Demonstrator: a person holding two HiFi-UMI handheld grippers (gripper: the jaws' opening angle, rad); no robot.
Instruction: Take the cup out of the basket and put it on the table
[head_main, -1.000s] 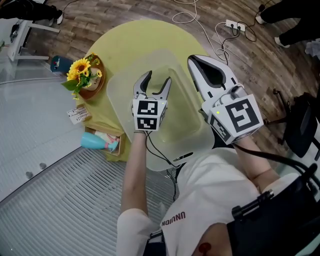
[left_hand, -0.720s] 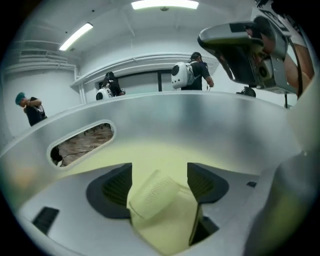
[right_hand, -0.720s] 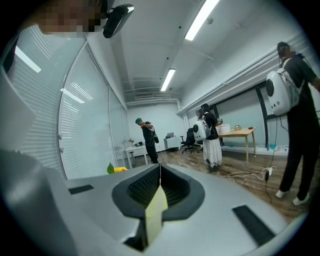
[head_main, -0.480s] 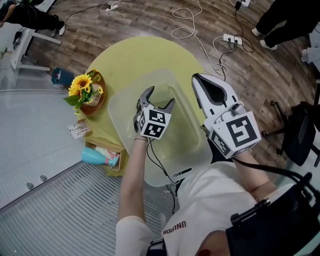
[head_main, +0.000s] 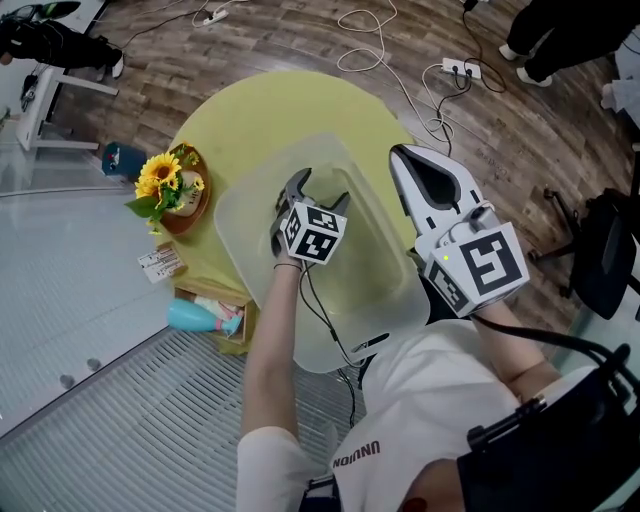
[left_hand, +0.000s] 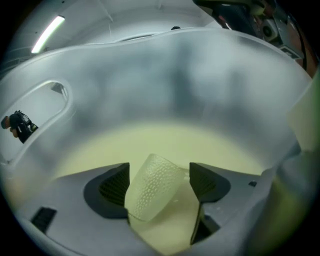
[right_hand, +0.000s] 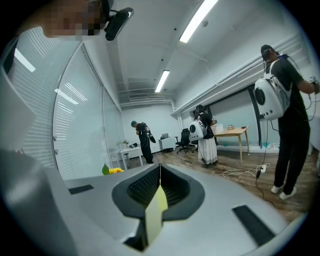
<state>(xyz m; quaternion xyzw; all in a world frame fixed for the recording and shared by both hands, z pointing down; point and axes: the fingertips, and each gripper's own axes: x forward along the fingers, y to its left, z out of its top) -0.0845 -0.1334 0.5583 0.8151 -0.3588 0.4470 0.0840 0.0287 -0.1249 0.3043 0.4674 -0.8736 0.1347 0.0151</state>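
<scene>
**Left jaws wide around the cup, no grip yet**

- Left gripper (head_main: 320, 192) is down inside the translucent plastic basket (head_main: 240, 215), which sits on the round yellow-green bench (head_main: 260, 110).
- Its jaws have just been opening and stand wide apart. The cup (left_hand: 152, 187) is between them, on the basket floor. It leans toward the left-hand jaw and overlaps its edge, with a clear gap to the other jaw. The pads aren't pressing, so nothing is held.
- The head view doesn't show the cup; the gripper and the cloudy basket wall cover it.
- Right gripper (head_main: 405, 155) is just outside the basket's right rim, pointing roughly level. Its jaws are closed together on nothing.

Handling, my read:
- The cup is thin, translucent, dimpled plastic, so probably very light and easy to nudge away when one jaw lands first.
- The wall likely flexes and could squash or pop out if squeezed hard.
- The dimples should give the pads some bite, but the plastic still looks slick.
- Grab across the body at mid-wall, with both pads square on the textured side. Centre it first so the jaws meet it together, then close gently.
- I can't tell which end is the rim, so check its orientation before setting it on the bench.
</scene>
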